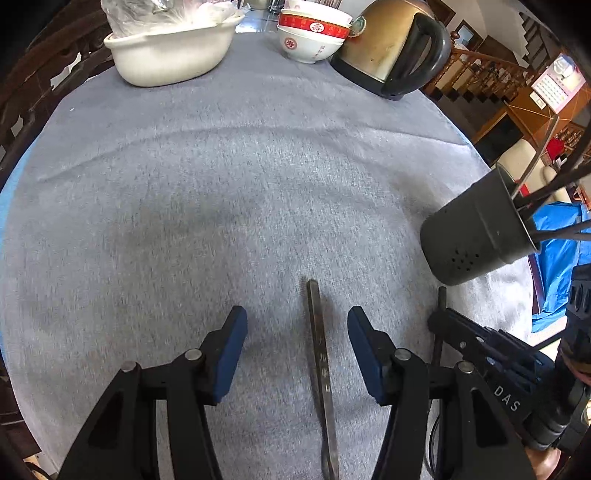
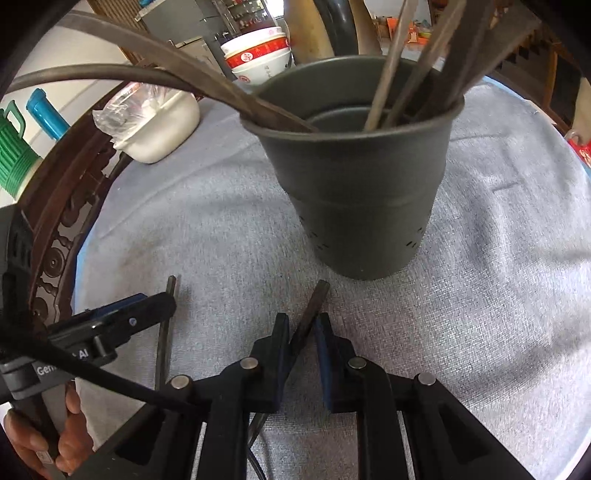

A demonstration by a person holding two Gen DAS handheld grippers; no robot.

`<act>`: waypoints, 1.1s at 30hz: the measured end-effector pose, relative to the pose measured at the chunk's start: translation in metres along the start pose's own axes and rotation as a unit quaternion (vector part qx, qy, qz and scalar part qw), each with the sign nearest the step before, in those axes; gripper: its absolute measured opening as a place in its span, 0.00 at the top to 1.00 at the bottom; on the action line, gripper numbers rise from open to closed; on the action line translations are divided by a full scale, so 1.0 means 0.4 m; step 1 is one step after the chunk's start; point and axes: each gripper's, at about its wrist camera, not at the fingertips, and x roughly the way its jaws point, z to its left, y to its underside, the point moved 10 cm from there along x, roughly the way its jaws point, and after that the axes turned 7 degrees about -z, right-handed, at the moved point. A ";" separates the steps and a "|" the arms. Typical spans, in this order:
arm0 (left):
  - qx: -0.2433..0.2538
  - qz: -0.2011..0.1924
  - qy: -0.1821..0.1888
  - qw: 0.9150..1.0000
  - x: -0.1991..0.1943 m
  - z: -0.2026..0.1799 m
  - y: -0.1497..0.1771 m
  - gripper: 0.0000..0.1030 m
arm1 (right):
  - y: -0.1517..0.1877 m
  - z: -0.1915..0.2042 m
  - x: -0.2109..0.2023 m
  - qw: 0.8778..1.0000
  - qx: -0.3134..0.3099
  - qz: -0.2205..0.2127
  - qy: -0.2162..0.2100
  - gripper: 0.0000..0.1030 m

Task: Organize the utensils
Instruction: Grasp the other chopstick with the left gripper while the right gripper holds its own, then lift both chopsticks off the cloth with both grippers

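A dark chopstick lies on the grey cloth between the blue pads of my left gripper, which is open, with a gap on each side of the stick. My right gripper is shut on a second dark chopstick, whose end pokes out toward the dark utensil holder. The holder stands just beyond it with several chopsticks leaning inside. From the left wrist view, the holder is to the right and the right gripper sits beside it. The left gripper shows at the left of the right wrist view.
At the far side of the table stand a white basin with a plastic bag, stacked red-and-white bowls and a metal kettle. A carved wooden chair back borders the table's left edge. A hand grips the left tool.
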 end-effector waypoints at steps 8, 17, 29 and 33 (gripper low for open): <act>0.007 -0.008 -0.002 1.000 0.017 -0.011 -0.019 0.60 | -0.008 0.012 0.006 0.999 -0.035 -0.009 0.010 0.84; 0.013 -0.007 -0.006 1.000 0.013 -0.019 -0.004 0.92 | -0.010 0.020 -0.014 0.998 -0.053 -0.014 0.010 0.89; 0.056 -0.003 -0.058 0.997 0.018 -0.027 0.013 0.91 | 0.014 0.006 -0.006 0.997 -0.060 0.032 0.030 0.86; 0.065 -0.005 -0.054 0.996 0.021 -0.038 0.014 0.81 | 0.012 0.002 -0.002 0.996 -0.064 0.048 0.031 0.86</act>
